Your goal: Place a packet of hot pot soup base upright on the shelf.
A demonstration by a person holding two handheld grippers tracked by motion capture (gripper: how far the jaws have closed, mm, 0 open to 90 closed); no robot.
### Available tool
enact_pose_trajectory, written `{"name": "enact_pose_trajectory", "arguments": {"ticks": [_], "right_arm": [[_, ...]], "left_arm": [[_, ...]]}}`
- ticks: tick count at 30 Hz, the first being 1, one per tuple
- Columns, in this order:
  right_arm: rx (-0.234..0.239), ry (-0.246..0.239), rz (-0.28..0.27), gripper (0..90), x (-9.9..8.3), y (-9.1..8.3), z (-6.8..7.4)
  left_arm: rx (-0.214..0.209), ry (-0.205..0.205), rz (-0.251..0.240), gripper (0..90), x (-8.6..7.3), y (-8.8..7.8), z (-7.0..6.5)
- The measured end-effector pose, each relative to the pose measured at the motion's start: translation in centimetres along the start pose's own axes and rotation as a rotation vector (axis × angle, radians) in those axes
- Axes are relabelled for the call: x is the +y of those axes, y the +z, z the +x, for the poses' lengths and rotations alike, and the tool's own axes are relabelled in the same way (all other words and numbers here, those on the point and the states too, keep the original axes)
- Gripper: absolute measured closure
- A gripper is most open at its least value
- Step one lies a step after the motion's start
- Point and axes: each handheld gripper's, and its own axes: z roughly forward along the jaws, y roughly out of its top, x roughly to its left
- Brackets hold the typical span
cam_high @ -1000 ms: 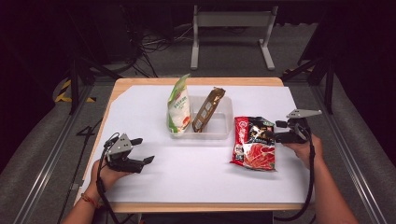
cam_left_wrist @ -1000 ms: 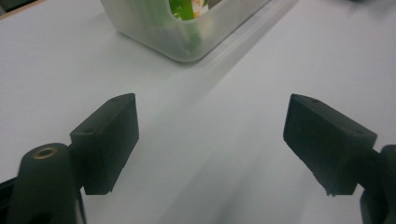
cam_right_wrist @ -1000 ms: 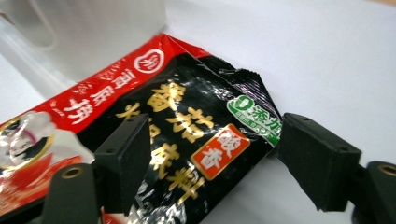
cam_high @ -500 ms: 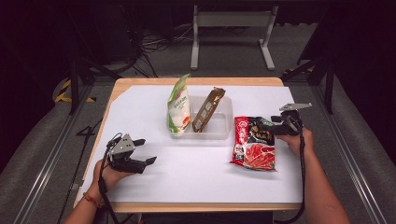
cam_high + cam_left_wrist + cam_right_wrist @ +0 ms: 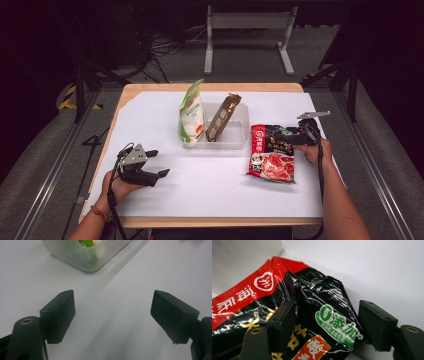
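A red and black snack packet [image 5: 272, 162] lies flat on the white table at the right. My right gripper [image 5: 277, 136] reaches over its upper right corner. In the right gripper view that black corner of the packet [image 5: 317, 297] sits between the jaws of the right gripper [image 5: 327, 322]. The jaws have just been closing on it, but the pads do not clearly press. My left gripper [image 5: 160, 163] rests open at the front left, with bare table between the jaws of the left gripper [image 5: 112, 312].
A clear plastic bin [image 5: 240, 142] stands mid-table, with a green and white bag [image 5: 191, 117] and a brown packet [image 5: 222, 117] standing in it. Its corner [image 5: 82, 262] lies ahead of the left gripper. A metal stand [image 5: 247, 22] is beyond the table.
The right gripper has moved left and down onto the packet's corner, and its jaws have narrowed. The left gripper has kept still.
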Motion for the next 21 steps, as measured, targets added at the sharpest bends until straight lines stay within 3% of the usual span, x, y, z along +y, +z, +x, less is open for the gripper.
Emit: {"name": "enact_pose_trajectory", "arguments": {"ticks": [2,3,4,9,15,21], "right_arm": [[0.005,0.001,-0.002,33.7,0.0,0.0,0.0],[0.023,0.002,0.000,42.4,-0.1,-0.1,-0.1],[0.023,0.002,0.000,42.4,-0.1,-0.1,-0.1],[0.038,0.028,-0.032,64.2,-0.3,-0.7,-0.5],[0.079,0.022,-0.042,75.5,-0.5,-1.9,-0.6],[0.088,-0.024,-0.070,81.0,-0.4,-3.8,0.1]], "left_arm": [[0.000,-0.001,0.000,20.7,0.0,0.0,0.0],[-0.003,-0.003,0.001,20.9,0.0,0.0,0.0],[-0.004,-0.003,0.001,20.9,0.0,0.1,0.0],[-0.005,-0.003,0.008,20.8,-0.1,0.2,0.0],[-0.002,-0.002,0.013,20.7,-0.2,0.3,0.0],[0.006,-0.007,0.008,21.1,-0.3,0.1,0.1]]}}
